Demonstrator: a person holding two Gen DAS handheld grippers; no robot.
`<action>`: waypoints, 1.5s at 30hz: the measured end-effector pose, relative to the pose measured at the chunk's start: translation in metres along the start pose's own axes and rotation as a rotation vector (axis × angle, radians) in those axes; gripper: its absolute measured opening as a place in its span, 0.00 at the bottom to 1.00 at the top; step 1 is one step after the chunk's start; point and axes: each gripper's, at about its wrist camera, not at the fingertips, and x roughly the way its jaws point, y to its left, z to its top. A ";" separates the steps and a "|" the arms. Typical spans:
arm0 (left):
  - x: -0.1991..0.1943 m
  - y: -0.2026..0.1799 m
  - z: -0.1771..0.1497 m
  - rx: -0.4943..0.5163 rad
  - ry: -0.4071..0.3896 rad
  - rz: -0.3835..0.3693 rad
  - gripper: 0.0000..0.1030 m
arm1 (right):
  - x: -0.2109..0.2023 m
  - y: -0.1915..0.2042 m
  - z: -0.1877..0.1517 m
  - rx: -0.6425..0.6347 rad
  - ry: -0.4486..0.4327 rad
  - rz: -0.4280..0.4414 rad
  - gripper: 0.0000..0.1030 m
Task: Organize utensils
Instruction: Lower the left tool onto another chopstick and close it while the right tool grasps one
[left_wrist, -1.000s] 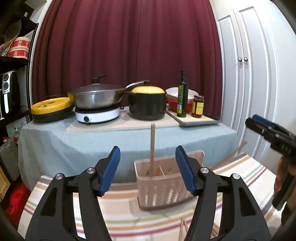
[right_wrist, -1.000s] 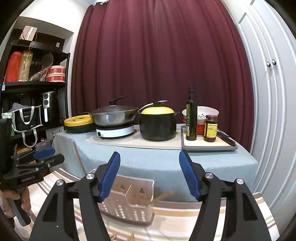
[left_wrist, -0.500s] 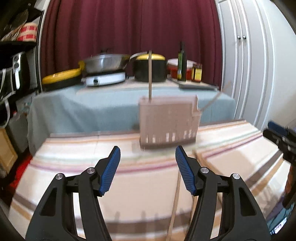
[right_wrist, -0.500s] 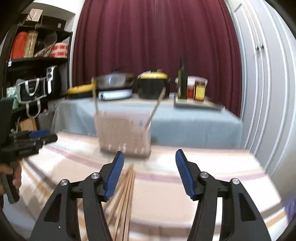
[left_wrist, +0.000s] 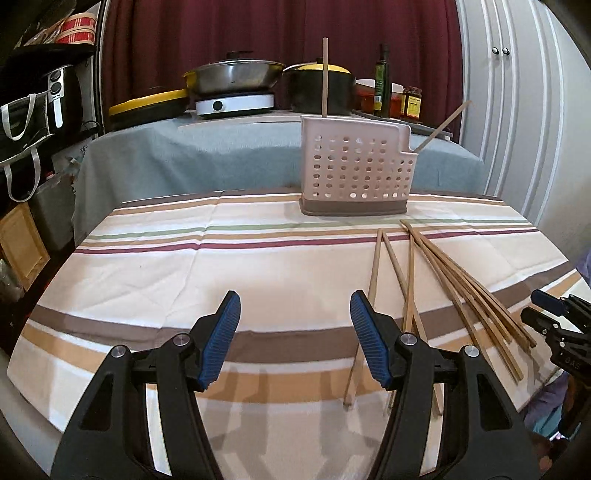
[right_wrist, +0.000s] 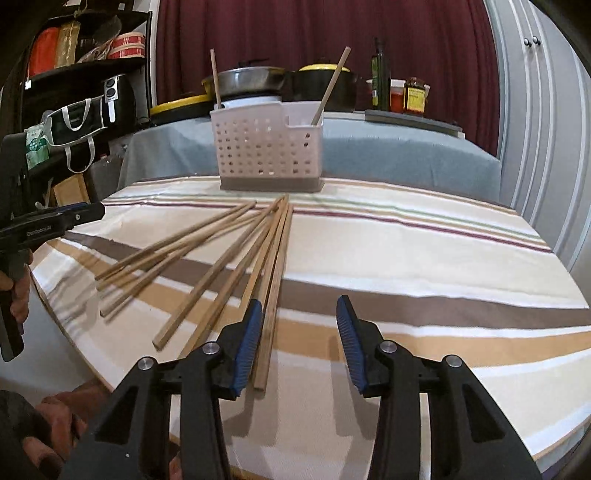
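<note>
Hand-held grippers (left_wrist: 295, 339) (right_wrist: 299, 339) agape, empty.

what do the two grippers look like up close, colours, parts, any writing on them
Both the left gripper and the right gripper are black plastic clamps with ribbed blue pads on the fingers and round silver screws at the joints. Seen from the right camera, the left one carries small white lettering, too blurred to read.

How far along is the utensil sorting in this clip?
Early. Done: two chopsticks stand in the perforated holder, one upright, one leaning. In hand: nothing; the left gripper and right gripper are both open and empty above the striped cloth. Left: the loose chopsticks, about eight, lying fanned out in front of the holder.
</note>
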 end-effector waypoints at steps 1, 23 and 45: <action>-0.001 0.000 -0.001 0.001 0.000 0.000 0.59 | 0.001 0.000 -0.004 -0.003 0.005 -0.003 0.40; 0.006 -0.007 -0.020 -0.009 0.037 -0.013 0.58 | -0.005 0.003 -0.016 -0.013 0.010 0.008 0.28; 0.018 -0.020 -0.044 0.035 0.081 -0.089 0.38 | -0.004 -0.010 -0.019 0.031 0.015 -0.002 0.13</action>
